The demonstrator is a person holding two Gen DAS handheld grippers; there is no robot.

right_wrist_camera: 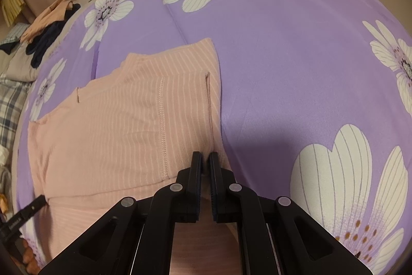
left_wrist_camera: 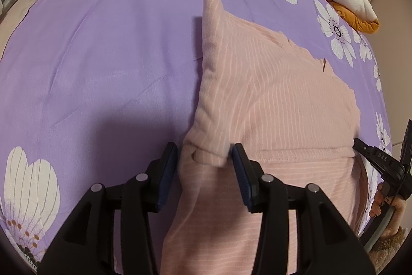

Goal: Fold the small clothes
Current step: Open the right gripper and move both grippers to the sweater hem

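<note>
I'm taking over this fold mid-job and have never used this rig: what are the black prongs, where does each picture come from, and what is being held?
The black prongs are two-finger grippers that a person holds, one per hand; no robot arm is involved. Each picture comes from a fisheye camera on a gripper, looking forward along its fingers. In the left wrist view, the left gripper stands open, with a bunched edge of the pink striped garment between its fingers. In the right wrist view, the right gripper is shut on the garment's near edge. The garment lies partly folded on a purple flowered bedspread. Other clothes sit piled beyond the bedspread's edge.
</note>
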